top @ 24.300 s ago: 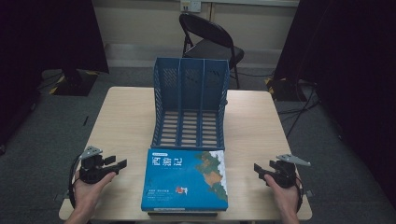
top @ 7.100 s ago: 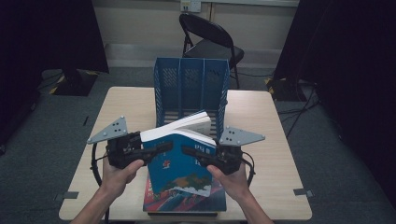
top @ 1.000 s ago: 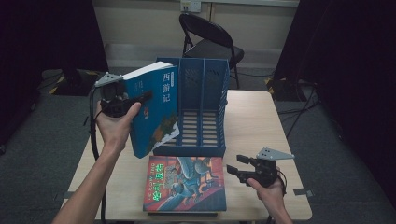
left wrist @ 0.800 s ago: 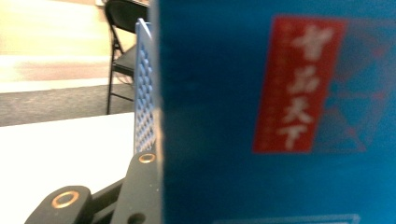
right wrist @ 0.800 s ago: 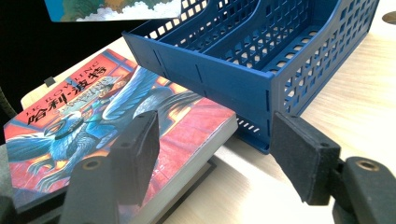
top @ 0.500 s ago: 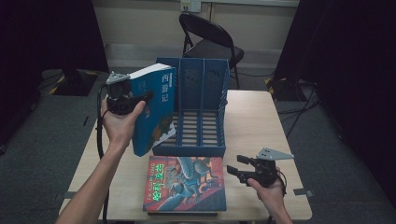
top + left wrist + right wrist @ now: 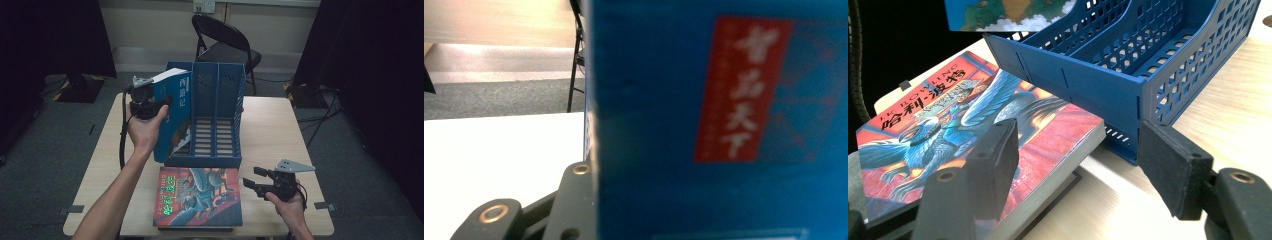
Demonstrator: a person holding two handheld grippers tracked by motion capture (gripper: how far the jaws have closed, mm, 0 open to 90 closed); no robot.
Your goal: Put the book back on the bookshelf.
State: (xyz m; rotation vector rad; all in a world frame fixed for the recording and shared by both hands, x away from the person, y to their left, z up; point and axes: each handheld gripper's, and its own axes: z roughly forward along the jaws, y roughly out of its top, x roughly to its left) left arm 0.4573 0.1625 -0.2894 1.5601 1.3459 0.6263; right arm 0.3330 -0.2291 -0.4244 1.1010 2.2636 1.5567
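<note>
Left gripper [image 7: 159, 102] is clamped on the top edge of the blue book [image 7: 175, 112], holding it upright, slightly tilted, at the left side of the blue file rack [image 7: 215, 120]. Book's lower edge sits at the rack's front left corner, over the leftmost of its 3 slots; cannot tell whether it touches the rack floor. Left gripper view: blue cover with a red label [image 7: 741, 90] very close, 1 black jaw against the cover at the bottom, the other jaw hidden behind the book.

Versus 0.5 s ago: book has moved right and a bit lower, now overlapping the rack's left wall more; 1.0 s ago it was higher and further left, more open to the camera. Versus 7.1 s ago: both grippers were then lifting this book together off the stack; now the left alone has it. 24.3 s ago the blue book lay flat on top of the stack, both grippers resting at the table's sides.

Right gripper [image 7: 257, 181] rests low over the table [image 7: 280, 125] near the front right, jaws apart, holding nothing, same spot as 0.5 s and 1.0 s ago. It is just right of the red book [image 7: 200, 197], which lies flat at the table's front edge, in front of the rack, on top of another dark book. Right gripper view: both pads spread wide, red book's corner [image 7: 998, 115] and rack's front corner between them, not touching.

Folding chair [image 7: 225, 45] stands behind the table.
</note>
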